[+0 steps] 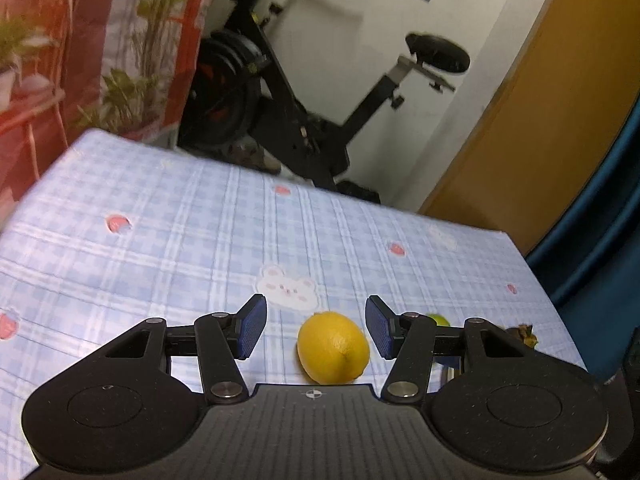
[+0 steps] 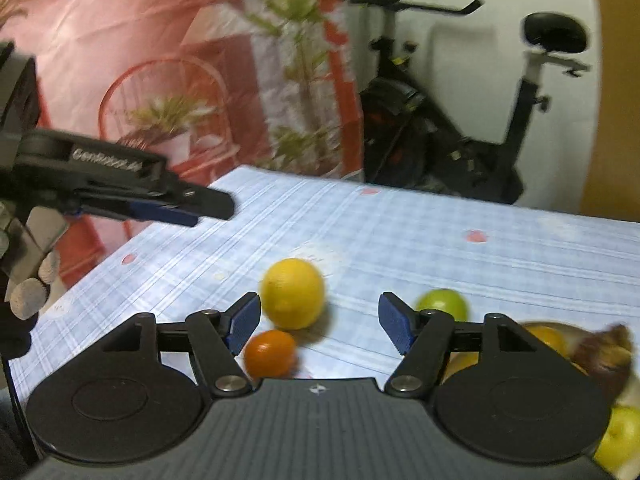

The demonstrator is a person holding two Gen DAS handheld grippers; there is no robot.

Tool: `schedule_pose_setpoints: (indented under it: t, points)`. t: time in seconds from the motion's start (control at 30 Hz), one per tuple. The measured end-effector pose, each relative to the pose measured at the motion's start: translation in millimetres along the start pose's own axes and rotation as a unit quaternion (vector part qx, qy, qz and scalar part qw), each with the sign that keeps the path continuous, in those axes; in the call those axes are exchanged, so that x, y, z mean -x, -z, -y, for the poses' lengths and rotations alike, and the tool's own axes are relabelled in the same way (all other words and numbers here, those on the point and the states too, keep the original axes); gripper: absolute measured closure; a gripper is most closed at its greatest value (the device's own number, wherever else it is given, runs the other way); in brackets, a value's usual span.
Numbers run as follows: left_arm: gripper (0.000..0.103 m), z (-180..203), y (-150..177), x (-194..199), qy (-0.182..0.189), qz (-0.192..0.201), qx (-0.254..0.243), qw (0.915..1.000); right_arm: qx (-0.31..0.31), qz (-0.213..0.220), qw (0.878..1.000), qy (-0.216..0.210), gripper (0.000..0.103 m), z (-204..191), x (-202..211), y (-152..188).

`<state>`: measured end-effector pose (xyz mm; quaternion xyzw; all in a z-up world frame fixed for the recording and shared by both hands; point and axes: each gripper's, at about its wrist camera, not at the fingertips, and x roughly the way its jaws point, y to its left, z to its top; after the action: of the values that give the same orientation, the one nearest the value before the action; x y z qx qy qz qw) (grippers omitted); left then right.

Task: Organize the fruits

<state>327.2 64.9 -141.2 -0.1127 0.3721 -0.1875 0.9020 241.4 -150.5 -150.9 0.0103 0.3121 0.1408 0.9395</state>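
Note:
A yellow lemon [image 1: 333, 347] lies on the blue checked tablecloth [image 1: 160, 240] between the blue pads of my left gripper [image 1: 316, 305]. The pads stand apart from it, so the gripper is open. In the right wrist view that lemon [image 2: 292, 293] sits just left of the gap of my right gripper [image 2: 319, 305], which is open and holds nothing. A small orange fruit [image 2: 270, 354] lies by its left finger. A green lime [image 2: 442, 304] shows behind its right finger and peeks out in the left view too [image 1: 438, 320]. My left gripper [image 2: 216, 206] hovers side-on above the table's left part.
More fruit is piled at lower right: an orange [image 2: 548, 340], a brown dried piece [image 2: 608, 352] and a yellow-green fruit [image 2: 620, 440]. An exercise bike [image 1: 304, 120] stands beyond the table's far edge. A gloved hand [image 2: 30, 292] holds the left gripper. A wooden door [image 1: 540, 120] is at right.

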Motion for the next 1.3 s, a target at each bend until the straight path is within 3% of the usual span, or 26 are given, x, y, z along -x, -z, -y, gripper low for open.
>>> schedule_pose_setpoints:
  t: [0.2, 0.33, 0.8, 0.97, 1.13, 1.3]
  points:
    - [0.045, -13.9, 4.7, -28.3, 0.019, -0.045, 0.025, 0.9985, 0.036, -0.028, 0.999, 0.008, 0.035, -17.1, -34.2, -8.3]
    - [0.036, -16.1, 10.3, -33.8, 0.045, -0.047, 0.048, 0.9967, 0.022, -0.043, 0.999, 0.008, 0.035, -15.0, -49.6, -8.3]
    - [0.038, -9.6, 19.2, -63.3, 0.055, -0.067, 0.051, 0.9949, -0.024, -0.062, 0.998, -0.004, 0.039, -2.1, -71.3, -15.0]
    - [0.045, -11.3, 25.4, -67.7, 0.065, -0.066, 0.057, 0.9941, -0.030, -0.070, 0.997, -0.005, 0.043, -2.2, -75.7, -14.4]
    - [0.045, -6.4, 30.3, -63.1, 0.061, -0.062, 0.044, 0.9952, -0.034, -0.072, 0.997, -0.008, 0.045, -3.9, -74.0, -13.8]
    - [0.045, 2.9, 30.9, -45.1, 0.063, -0.043, 0.028, 0.9967, -0.037, -0.049, 0.998, -0.011, 0.045, -7.1, -58.7, -10.9]
